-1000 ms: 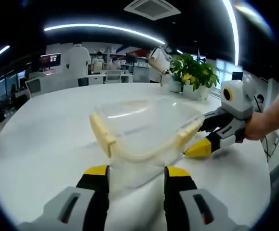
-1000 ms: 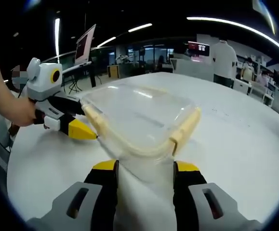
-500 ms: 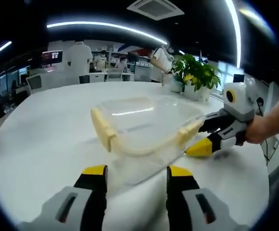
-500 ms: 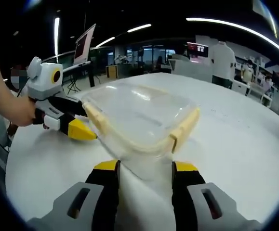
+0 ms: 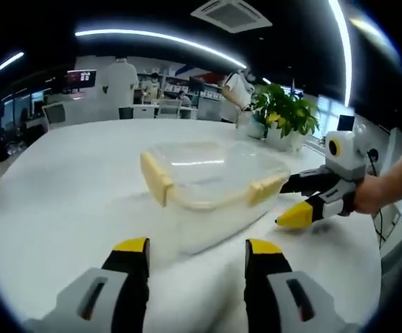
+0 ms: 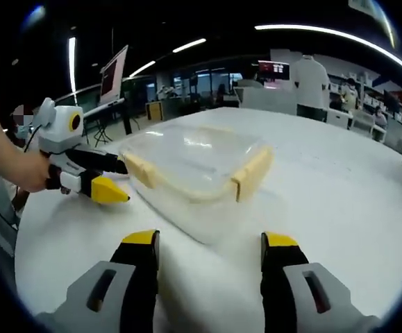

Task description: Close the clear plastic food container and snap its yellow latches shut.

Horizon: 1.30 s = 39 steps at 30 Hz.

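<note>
The white surface (image 5: 62, 201) carries the clear plastic food container (image 5: 211, 184), which sits near its middle with the lid lying on top and its pale yellow latches (image 5: 156, 178) sticking out at the sides. A second ago the lid was tipped up over the base, its near edge lifted; now it lies lower and flatter, so the closing step looks about done and the latches are what remains. Through the clear plastic it is hard to say whether the rim is fully seated all round.

In the left gripper view the right hand-held gripper (image 5: 305, 201) has come away from the lid's edge: its black upper jaw and yellow-tipped lower jaw stand apart just beside the right-hand latch (image 5: 266, 189), gripping nothing. The left hand-held gripper (image 5: 197, 246) has also drawn back a little, its own two jaws wide apart and empty in front of the container. From the right gripper view the same holds: the right hand-held gripper (image 6: 211, 243) is spread and empty near the container (image 6: 190, 163), and the left one (image 6: 107, 177) rests its spread jaws close to the latch (image 6: 139, 170) on that side.

Next, in my judgement, each latch needs pressing down over the rim.
</note>
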Motion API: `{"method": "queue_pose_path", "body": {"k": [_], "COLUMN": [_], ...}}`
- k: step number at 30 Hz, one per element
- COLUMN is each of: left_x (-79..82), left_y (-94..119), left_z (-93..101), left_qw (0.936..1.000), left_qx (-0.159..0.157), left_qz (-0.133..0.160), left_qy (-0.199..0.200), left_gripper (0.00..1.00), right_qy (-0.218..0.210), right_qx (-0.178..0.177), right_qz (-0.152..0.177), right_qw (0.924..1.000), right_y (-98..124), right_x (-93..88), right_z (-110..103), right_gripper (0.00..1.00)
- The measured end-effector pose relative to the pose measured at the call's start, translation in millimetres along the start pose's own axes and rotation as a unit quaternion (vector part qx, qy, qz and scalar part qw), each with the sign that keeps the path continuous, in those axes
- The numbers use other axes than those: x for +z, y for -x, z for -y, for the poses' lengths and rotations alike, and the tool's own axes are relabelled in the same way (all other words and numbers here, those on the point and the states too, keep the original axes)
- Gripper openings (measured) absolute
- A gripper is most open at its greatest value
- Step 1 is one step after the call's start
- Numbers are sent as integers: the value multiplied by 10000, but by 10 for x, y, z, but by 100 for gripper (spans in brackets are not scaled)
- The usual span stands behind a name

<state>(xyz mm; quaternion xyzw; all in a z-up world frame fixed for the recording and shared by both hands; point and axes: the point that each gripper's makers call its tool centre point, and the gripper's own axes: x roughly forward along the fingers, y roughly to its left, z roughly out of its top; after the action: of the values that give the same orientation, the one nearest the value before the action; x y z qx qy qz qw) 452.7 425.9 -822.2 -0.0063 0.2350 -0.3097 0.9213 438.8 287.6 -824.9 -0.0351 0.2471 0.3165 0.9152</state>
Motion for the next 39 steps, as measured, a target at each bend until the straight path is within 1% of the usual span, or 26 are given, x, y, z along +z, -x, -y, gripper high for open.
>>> {"method": "queue_pose_path", "body": {"k": [1, 2, 3, 4, 5, 7, 9, 10, 12, 14, 16, 19, 20, 21, 23, 25, 26, 28, 30, 32, 35, 38, 39], "left_x": [-7, -19, -22, -19, -41, -52, -60, -72, -77, -88, -82, -89, -86, -82, -99, -76, -76, -39, -25, 4, 3, 0, -5], "left_y": [15, 26, 46, 61, 92, 123, 152, 170, 217, 266, 333, 426, 456, 506, 582, 665, 696, 785, 870, 971, 1099, 1290, 1341], "left_z": [3, -2, -18, -1, 3, 12, 60, 59, 62, 39, 16, -6, -13, -4, -9, 3, -1, -8, -23, -55, -100, -156, -170], "left_qw": [10000, 9999, 9994, 9987, 9989, 9990, 9984, 9984, 9982, 9980, 9971, 9953, 9949, 9944, 9946, 9951, 9950, 9944, 9941, 9924, 9913, 9901, 9899], "left_qx": [9, 39, 113, 90, 73, 87, -17, -13, -2, 79, 133, 194, 221, 190, 188, 173, 183, 205, 254, 319, 404, 499, 522], "left_qz": [9, -3, 62, 121, 75, 80, 113, 99, 123, 116, 181, 237, 257, 283, 243, 291, 280, 368, 385, 487, 509, 556, 560], "left_qy": [93, 158, 336, 485, 456, 442, 557, 560, 583, 609, 724, 919, 950, 1001, 991, 924, 938, 972, 981, 1081, 1146, 1190, 1190], "left_gripper": [55, 61, 65, 67, 67, 69, 73, 75, 79, 81, 85, 94, 99, 99, 99, 99, 99, 99, 99, 99, 99, 99, 99], "right_qy": [-211, -355, -470, -531, -640, -707, -778, -829, -965, -956, -975, -1088, -1127, -1182, -1182, -1162, -1130, -1113, -1115, -1099, -1193, -1383, -1385], "right_qx": [-67, -115, -154, -175, -188, -238, -312, -365, -429, -445, -450, -466, -433, -372, -314, -260, -251, -233, -235, -258, -337, -435, -459], "right_qz": [34, 78, 184, 230, 235, 344, 407, 445, 450, 430, 442, 567, 628, 688, 715, 669, 660, 693, 673, 651, 663, 684, 698], "right_qw": [9997, 9993, 9986, 9982, 9975, 9966, 9956, 9949, 9934, 9935, 9932, 9914, 9907, 9899, 9899, 9906, 9911, 9911, 9912, 9915, 9901, 9871, 9868], "right_y": [27, 45, 68, 86, 118, 175, 215, 247, 299, 337, 382, 473, 499, 523, 581, 643, 673, 741, 825, 904, 1038, 1188, 1236], "right_x": [-9, -8, 6, 6, -15, -20, -37, -50, -86, -103, -105, -48, -22, -1, 20, 24, 25, 27, 17, -6, -20, -43, -43], "right_z": [16, 26, 36, 39, 35, 47, 73, 94, 124, 121, 115, 107, 90, 71, 36, -18, -32, -48, -79, -75, -45, 6, 14], "right_gripper": [62, 64, 67, 69, 69, 72, 80, 83, 85, 86, 88, 94, 97, 100, 100, 100, 100, 100, 100, 100, 99, 98, 97]}}
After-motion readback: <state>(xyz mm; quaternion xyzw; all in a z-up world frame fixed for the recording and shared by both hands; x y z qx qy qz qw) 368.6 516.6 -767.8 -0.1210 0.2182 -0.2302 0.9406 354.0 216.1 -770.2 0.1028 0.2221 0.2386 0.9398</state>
